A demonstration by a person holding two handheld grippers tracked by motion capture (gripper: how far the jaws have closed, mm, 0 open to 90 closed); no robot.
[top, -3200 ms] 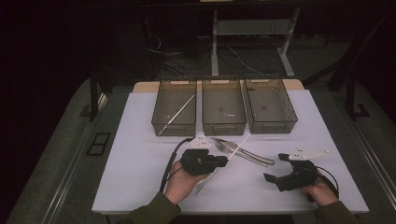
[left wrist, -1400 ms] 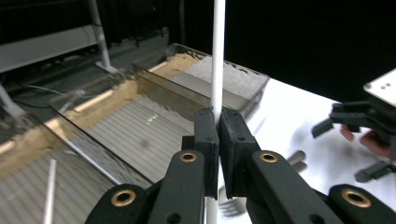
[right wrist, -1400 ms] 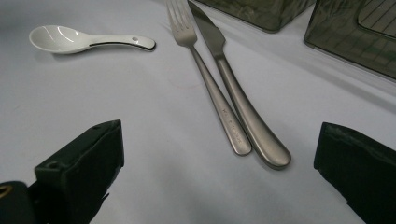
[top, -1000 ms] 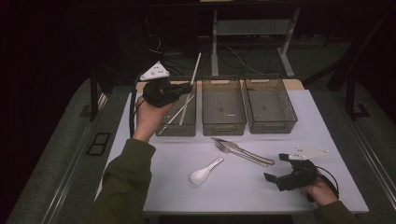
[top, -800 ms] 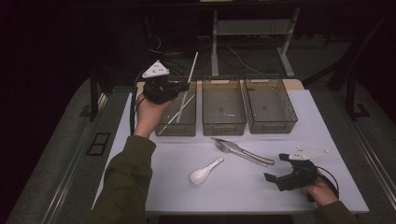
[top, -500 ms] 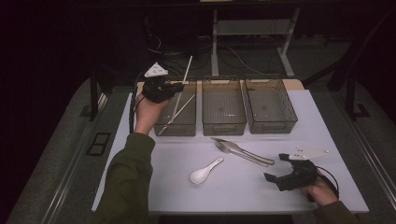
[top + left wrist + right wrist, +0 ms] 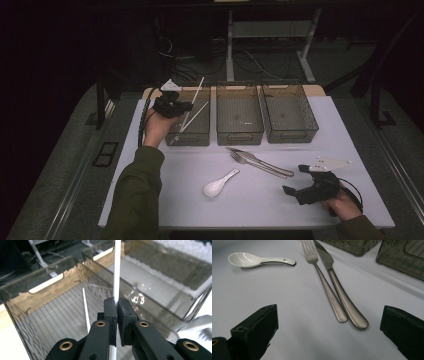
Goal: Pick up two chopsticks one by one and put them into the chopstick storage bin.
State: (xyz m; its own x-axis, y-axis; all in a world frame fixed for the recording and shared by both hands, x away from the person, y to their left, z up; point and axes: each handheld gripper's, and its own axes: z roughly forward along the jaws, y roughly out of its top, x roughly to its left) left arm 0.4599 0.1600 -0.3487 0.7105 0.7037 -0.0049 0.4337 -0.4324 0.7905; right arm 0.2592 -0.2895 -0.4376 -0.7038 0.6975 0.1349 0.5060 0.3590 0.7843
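Note:
My left gripper (image 7: 186, 106) (image 7: 117, 307) is shut on a white chopstick (image 7: 196, 94) (image 7: 116, 270), held over the left smoky bin (image 7: 205, 134) (image 7: 45, 297); the stick rises steeply out past the bin's far rim. A second white chopstick (image 7: 192, 117) (image 7: 86, 310) leans inside that bin. My right gripper (image 7: 296, 181) (image 7: 329, 335) rests open near the table's front right, jaws wide apart and empty. Ahead of it lie a steel fork (image 7: 250, 162) (image 7: 324, 282) and knife (image 7: 260, 161) (image 7: 339, 290) side by side, and a white ceramic spoon (image 7: 219, 183) (image 7: 259, 260).
Two more smoky bins, the middle (image 7: 239, 133) and the right (image 7: 290, 134), stand empty in a row at the back of the white table (image 7: 165, 190). Dark floor, cables and desk legs lie beyond the table's far edge.
My left hand has sunk toward the left bin with the chopstick, which it had picked up from the table's middle earlier. The right gripper has stayed put.

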